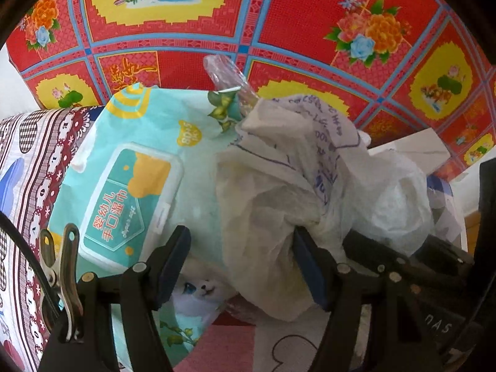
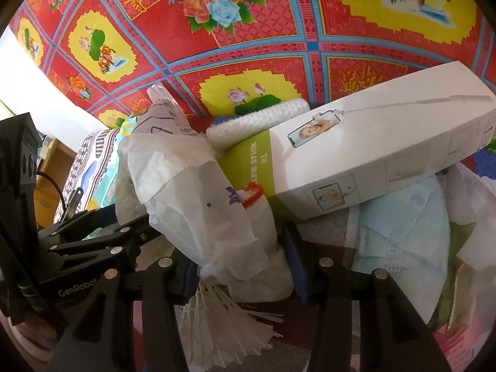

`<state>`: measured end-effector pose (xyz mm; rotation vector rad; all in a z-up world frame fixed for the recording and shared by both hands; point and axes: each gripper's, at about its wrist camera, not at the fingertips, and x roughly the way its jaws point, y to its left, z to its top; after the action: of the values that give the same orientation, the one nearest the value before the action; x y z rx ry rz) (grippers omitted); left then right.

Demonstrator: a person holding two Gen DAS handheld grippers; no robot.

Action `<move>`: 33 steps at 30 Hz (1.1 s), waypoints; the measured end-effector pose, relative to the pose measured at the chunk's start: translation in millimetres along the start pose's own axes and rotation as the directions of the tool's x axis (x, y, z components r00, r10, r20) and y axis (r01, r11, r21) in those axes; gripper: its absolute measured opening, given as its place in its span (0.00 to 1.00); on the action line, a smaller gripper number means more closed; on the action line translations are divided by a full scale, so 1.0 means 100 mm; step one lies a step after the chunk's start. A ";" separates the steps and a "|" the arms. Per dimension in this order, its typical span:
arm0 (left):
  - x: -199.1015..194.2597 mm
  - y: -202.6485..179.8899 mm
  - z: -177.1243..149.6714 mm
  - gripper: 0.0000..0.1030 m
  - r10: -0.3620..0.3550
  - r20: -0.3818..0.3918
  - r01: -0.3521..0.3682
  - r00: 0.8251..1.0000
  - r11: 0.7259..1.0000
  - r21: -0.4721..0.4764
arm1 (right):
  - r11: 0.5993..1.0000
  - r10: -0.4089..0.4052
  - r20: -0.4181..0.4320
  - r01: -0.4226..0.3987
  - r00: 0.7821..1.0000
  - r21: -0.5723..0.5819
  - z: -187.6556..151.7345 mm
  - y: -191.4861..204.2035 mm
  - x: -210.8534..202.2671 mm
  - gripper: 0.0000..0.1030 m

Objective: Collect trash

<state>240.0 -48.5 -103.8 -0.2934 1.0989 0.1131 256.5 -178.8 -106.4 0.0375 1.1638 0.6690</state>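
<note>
A crumpled wad of white paper with blue handwriting [image 1: 279,167] lies on the pile in front of me. In the left wrist view my left gripper [image 1: 240,243] is open around the wad's lower end. The wad leans on the right pad [image 1: 305,263], with a gap to the left pad. In the right wrist view the same wad [image 2: 217,210] fills the space between the fingers of my right gripper [image 2: 238,251], which is shut on it. My left gripper [image 2: 102,226] shows at that view's left, close beside the wad. A clear plastic wrapper [image 1: 226,77] sticks out behind the wad.
A teal wet-wipes pack [image 1: 133,186] lies left of the wad, on a patterned quilt [image 1: 28,170]. A white selfie-stick box [image 2: 372,142], a white knitted roll [image 2: 257,121], a pale blue mask [image 2: 403,226] and a white tassel [image 2: 223,319] crowd the right. A red flowered cloth [image 1: 186,31] lies behind.
</note>
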 end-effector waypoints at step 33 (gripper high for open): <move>-0.06 0.33 -0.07 0.61 -0.146 0.061 0.151 0.987 0.985 -0.088 | 0.998 -0.045 0.101 0.048 0.994 -0.031 0.04 0.14 -0.29 0.37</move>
<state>223.3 -18.4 -107.9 -0.4522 1.0160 0.0390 246.7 -180.7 -75.6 0.0152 1.0538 0.6385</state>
